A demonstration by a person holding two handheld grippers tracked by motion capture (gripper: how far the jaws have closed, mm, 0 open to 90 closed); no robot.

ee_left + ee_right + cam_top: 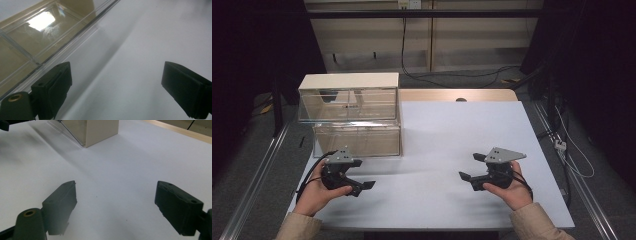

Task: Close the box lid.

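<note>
In the high view, one clear two-tier drawer cabinet (349, 115) with a pale top is seen at ten o'clock on the white table (452, 135); two drawers are counted, one above the other, and two grippers. The left gripper (362, 186) is held at seven o'clock, the right gripper (472, 167) at five o'clock, both well apart from one another; each is seen with jaws spread and nothing between them.

In the left gripper view, the cabinet's clear front is seen at ten o'clock, just beside the left jaw; whether it is touched cannot be told; the jaws stand wide over bare table.

In the right gripper view, the cabinet's corner is seen at twelve o'clock, well apart; the jaws are parted and empty.

The cabinet is judged rigid, light, smooth and slippery, and liable to crack if squeezed; hold is best taken at a drawer's front edge or pull.
</note>
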